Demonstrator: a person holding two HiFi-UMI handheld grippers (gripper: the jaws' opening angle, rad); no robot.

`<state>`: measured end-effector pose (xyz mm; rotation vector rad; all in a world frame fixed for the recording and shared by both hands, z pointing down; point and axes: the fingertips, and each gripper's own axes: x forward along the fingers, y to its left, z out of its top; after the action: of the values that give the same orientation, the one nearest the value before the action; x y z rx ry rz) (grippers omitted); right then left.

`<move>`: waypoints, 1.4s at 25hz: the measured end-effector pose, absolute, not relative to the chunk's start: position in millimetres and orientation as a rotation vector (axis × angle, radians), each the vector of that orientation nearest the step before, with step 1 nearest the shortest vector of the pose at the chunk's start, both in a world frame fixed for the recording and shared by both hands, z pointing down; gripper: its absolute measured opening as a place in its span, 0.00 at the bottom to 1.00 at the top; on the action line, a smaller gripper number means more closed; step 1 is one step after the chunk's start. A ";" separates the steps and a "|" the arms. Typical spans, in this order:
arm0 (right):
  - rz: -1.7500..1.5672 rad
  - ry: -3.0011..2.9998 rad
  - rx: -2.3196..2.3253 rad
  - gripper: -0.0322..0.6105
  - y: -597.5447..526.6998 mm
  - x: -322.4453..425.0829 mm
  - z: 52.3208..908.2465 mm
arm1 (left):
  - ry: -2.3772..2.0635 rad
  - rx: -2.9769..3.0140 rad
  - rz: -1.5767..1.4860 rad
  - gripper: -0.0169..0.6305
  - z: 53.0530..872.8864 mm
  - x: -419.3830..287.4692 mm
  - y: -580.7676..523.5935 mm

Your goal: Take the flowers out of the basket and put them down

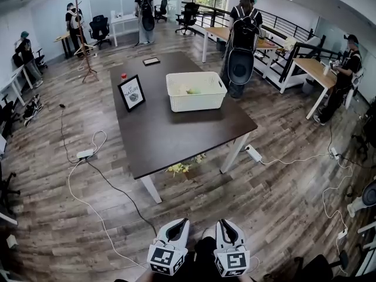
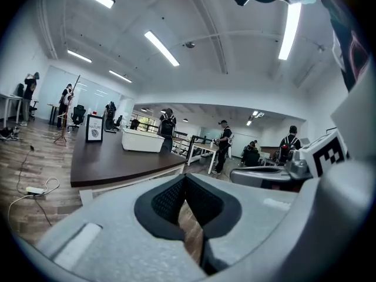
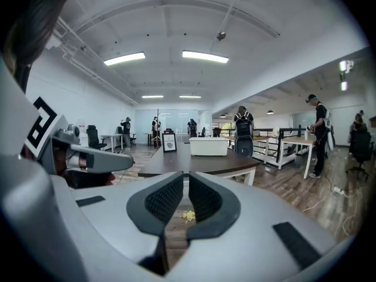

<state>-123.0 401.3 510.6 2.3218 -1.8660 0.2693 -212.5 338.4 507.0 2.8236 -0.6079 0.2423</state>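
Observation:
A white slotted basket (image 1: 195,91) stands on the dark table (image 1: 170,134), toward its far right, with something greenish (image 1: 191,90) showing inside. A bunch of yellow flowers (image 1: 185,168) lies on the floor under the table's near edge, and it shows past the jaws in the right gripper view (image 3: 188,216). My left gripper (image 1: 178,223) and right gripper (image 1: 227,223) are held low, side by side, well short of the table. Both are shut and hold nothing. The basket also shows far off in both gripper views (image 2: 143,140) (image 3: 208,146).
A framed sign (image 1: 131,93), a small red object (image 1: 124,75) and a tablet (image 1: 151,61) sit on the table. A person with a backpack (image 1: 242,40) stands behind the basket. Cables and power strips (image 1: 254,153) (image 1: 85,154) lie on the wood floor. Desks and other people ring the room.

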 end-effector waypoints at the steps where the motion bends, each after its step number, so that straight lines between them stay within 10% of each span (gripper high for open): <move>1: 0.253 -1.866 2.298 0.11 400.8 -125.7 511.7 | -0.580 2.828 0.248 0.04 507.5 -209.6 340.0; 35: 0.106 -2.138 1.936 0.08 248.9 35.7 508.4 | -0.973 2.774 0.112 0.04 483.8 -42.8 205.0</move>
<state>35.7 248.9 508.4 1.9364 -2.1376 0.1058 -42.8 205.0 483.8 2.7744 -0.9726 0.1119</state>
